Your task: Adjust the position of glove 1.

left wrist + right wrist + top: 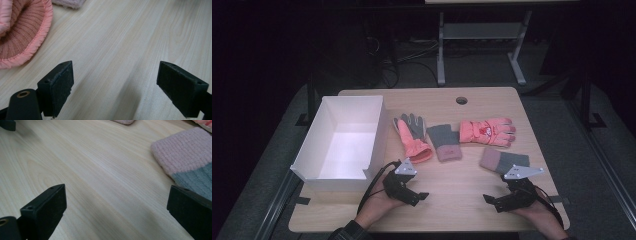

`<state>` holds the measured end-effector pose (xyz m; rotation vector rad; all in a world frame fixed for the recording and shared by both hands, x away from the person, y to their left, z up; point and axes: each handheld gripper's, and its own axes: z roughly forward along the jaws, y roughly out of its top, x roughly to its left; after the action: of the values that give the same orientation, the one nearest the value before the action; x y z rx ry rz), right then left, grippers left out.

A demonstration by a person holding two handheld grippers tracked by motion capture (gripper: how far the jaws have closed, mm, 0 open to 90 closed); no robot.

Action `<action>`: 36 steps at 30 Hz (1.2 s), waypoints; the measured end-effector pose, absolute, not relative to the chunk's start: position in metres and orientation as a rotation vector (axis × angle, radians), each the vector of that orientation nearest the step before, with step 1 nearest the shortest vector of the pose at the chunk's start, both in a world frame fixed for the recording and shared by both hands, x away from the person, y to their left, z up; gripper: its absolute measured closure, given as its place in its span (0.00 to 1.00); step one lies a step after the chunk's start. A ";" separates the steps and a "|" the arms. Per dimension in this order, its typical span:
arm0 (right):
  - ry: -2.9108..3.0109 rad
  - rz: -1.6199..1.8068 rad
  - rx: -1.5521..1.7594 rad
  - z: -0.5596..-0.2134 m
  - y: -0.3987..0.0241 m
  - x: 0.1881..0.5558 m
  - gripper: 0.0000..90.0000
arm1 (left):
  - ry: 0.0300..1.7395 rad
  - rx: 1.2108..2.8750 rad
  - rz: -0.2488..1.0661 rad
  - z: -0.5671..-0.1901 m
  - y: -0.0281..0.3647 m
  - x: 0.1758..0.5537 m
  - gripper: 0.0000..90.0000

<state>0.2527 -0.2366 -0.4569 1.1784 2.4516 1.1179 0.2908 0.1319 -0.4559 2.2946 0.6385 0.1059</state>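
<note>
Four gloves lie in a row across the wooden table. From the left they are a pink and grey glove, a grey knitted mitt with a pink cuff, a pink ski glove and a second pink and grey knitted mitt. My left gripper rests near the front edge, open, just below the first glove's ribbed pink cuff. Its jaws stand wide over bare wood. My right gripper is open too, and the knitted mitt lies just beyond its right jaw.
A white open box stands at the table's left, close beside my left hand. A round cable hole sits near the far edge. Beyond the table are desk legs and cables on a dark floor.
</note>
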 end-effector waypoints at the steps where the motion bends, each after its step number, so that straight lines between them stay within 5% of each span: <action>1: 2.452 1.118 1.178 -0.457 -0.237 0.253 0.03 | 0.638 2.295 0.106 -0.456 0.132 0.291 0.15; 13: 2.439 1.142 1.180 -0.451 -0.235 0.254 0.07 | 0.619 2.291 0.121 -0.454 0.133 0.286 0.15; 22: 2.412 1.184 1.172 -0.443 -0.221 0.270 0.33 | 0.611 2.290 0.142 -0.451 0.136 0.285 0.15; 26: 2.405 1.219 1.156 -0.439 -0.214 0.280 0.54 | 0.643 2.272 0.110 -0.453 0.139 0.288 0.15; 36: 2.396 1.255 1.134 -0.432 -0.184 0.307 0.74 | 0.631 2.272 0.121 -0.454 0.134 0.284 0.15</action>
<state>0.3066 -0.1844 -0.4322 1.1340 2.3964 1.2552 0.2837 0.1342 -0.4536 2.2722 0.6308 0.1214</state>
